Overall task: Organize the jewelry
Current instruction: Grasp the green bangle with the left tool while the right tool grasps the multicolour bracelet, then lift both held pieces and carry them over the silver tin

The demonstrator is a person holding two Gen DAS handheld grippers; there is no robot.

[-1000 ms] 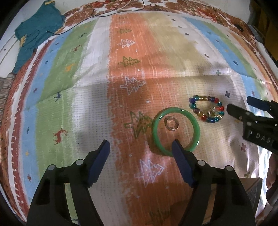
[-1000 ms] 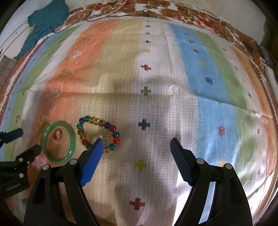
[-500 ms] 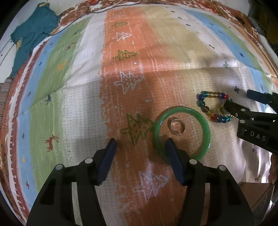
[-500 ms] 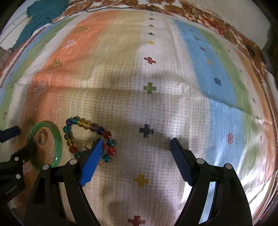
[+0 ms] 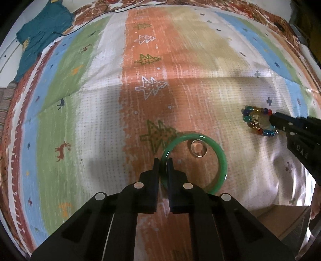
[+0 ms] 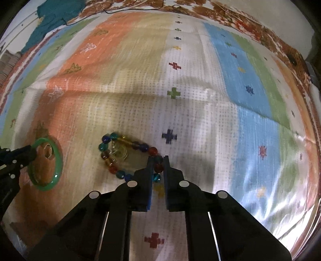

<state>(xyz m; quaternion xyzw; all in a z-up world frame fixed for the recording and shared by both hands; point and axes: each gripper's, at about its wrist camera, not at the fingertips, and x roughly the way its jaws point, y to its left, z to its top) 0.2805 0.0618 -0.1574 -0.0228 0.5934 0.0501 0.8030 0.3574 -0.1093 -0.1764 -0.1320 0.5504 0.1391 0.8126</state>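
Under me lies a striped blanket (image 5: 84,112), its bands running orange, tan, white, green and blue, stitched with small trees, crosses and a red deer (image 5: 62,150). A brown patterned border (image 6: 236,22) runs along its far edge. A teal garment (image 5: 43,36) lies crumpled at the far left corner, and a thin dark cable (image 5: 120,11) trails from it across the border. At my lower right I see the corner of a cardboard box (image 5: 284,222).
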